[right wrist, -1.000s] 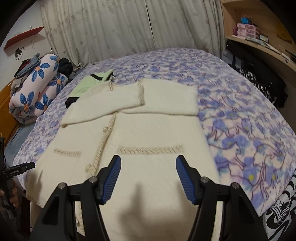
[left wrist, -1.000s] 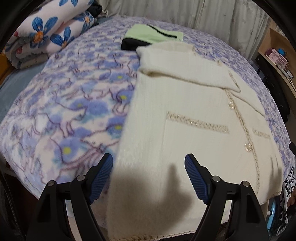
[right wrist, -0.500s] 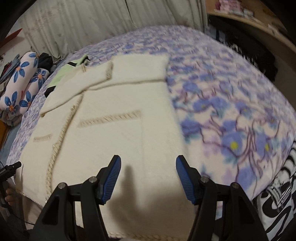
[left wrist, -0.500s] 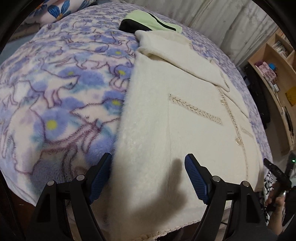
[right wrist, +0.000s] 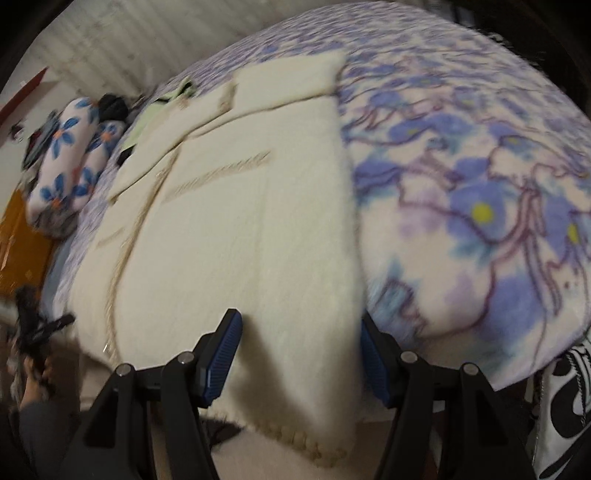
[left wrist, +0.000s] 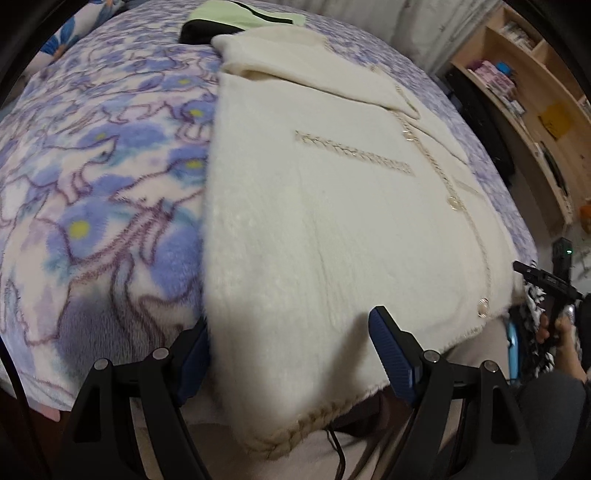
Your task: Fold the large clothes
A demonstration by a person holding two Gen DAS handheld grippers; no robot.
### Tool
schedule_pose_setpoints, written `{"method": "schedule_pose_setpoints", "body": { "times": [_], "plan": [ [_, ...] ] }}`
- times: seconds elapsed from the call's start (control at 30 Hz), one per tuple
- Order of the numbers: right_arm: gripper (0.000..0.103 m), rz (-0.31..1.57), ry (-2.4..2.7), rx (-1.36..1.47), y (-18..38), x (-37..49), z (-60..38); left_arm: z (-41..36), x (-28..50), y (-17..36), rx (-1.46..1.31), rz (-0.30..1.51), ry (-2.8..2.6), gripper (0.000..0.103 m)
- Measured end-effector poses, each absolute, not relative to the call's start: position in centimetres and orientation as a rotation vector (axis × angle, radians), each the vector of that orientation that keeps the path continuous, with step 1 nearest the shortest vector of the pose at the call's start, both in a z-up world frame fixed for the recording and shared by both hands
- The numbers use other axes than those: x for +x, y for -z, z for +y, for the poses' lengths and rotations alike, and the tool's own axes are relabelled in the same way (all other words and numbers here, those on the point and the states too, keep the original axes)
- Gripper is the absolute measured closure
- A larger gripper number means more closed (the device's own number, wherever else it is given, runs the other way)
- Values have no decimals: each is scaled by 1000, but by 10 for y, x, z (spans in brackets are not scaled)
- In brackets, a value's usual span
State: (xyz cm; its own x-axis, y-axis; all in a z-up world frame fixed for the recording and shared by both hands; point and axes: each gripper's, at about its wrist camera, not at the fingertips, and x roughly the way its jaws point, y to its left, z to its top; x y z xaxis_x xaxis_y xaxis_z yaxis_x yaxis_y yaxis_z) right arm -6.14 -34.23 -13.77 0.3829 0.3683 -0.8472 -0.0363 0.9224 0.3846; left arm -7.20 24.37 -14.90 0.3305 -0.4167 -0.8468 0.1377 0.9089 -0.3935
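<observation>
A cream cardigan lies flat on a blue flowered blanket. The left gripper hovers with jaws apart, straddling the cardigan's near corner.

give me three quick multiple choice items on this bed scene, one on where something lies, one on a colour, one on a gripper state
1. Where does the cream cardigan lie?
A. hanging on the curtain
B. spread on the flowered blanket, hem over the bed's near edge
C. on the wooden shelf

2. What colour is the garment beyond the cardigan's collar?
A. light green with black
B. red
C. orange

3. How does the left hand-held gripper stand?
A. shut on the blanket
B. shut and empty
C. open, astride the cardigan's hem corner

Answers: B, the hem hangs off the blanket's edge; A, a green and black piece shows there; C, neither pad presses the cloth.
</observation>
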Motion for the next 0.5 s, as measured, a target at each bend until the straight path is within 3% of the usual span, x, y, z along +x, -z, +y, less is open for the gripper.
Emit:
{"method": "schedule_pose_setpoints", "body": {
  "times": [0.13, 0.2, 0.27, 0.5],
  "plan": [
    [45, 1131, -332, 410, 144, -64, -350, 258, -66, 156, -371, 1184, 424, 25],
    [51, 1122, -361, 447, 146, -66, -352, 263, -61, 161, -421, 1191, 447, 25],
    [68, 1116, -396, 456, 145, -68, -349, 265, -58, 163, -431, 1194, 455, 29],
    [69, 1121, -456, 468, 156, -61, -336, 266, -55, 166, -417, 1203, 484, 34]
  ]
}}
